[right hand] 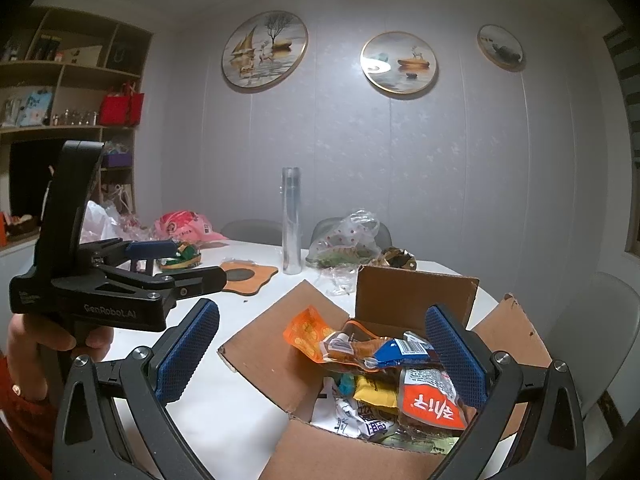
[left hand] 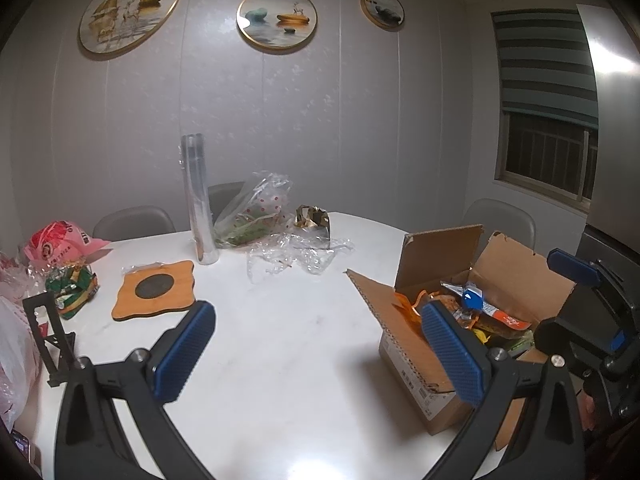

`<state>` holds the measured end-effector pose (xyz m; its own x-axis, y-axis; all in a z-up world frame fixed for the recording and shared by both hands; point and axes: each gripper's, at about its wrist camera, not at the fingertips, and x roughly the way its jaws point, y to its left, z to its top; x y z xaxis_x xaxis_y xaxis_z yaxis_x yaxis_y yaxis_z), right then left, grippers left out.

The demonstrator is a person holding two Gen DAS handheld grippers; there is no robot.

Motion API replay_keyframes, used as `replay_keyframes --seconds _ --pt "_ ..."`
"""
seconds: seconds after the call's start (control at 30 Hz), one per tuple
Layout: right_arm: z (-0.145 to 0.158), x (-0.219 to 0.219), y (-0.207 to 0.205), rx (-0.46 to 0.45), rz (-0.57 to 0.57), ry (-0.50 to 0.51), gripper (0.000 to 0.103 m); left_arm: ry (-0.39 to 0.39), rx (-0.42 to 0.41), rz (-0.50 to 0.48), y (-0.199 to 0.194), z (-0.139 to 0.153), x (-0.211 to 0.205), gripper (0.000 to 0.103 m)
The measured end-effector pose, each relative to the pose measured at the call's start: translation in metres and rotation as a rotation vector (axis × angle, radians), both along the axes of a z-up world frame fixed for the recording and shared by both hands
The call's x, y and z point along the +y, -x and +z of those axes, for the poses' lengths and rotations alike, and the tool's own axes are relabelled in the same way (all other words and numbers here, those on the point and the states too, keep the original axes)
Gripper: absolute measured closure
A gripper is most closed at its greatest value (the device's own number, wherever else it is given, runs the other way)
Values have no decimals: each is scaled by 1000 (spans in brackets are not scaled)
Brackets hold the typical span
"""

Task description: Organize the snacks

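Note:
An open cardboard box (right hand: 416, 296) stands on the white table (right hand: 240, 360) and holds several snack packets (right hand: 376, 352), orange, blue, yellow and red. The box also shows in the left wrist view (left hand: 416, 368) at the right. My right gripper (right hand: 320, 352) is open and empty, hovering over the box's near left corner. My left gripper (left hand: 316, 344) is open and empty, above bare tabletop just left of the box. The left gripper also shows in the right wrist view (right hand: 172, 264), held by a hand. A green snack bag (left hand: 72, 292) lies at the far left.
A wooden coaster (left hand: 156, 290), a tall clear tube (left hand: 198, 200), crumpled clear plastic bags (left hand: 288, 252) and a pink bag (left hand: 60, 240) lie on the table's far side. A small black stand (left hand: 50, 336) is at the left. Grey chairs (left hand: 134, 222) stand behind the table.

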<state>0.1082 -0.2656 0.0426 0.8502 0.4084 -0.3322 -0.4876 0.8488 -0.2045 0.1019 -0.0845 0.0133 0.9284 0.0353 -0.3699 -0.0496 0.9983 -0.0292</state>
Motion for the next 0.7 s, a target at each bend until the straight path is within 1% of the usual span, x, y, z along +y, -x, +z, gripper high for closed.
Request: replay_keyframes --seconds 0.7 --pt "-1 0 0 4 -1 1 0 13 -4 -16 2 1 -6 1"
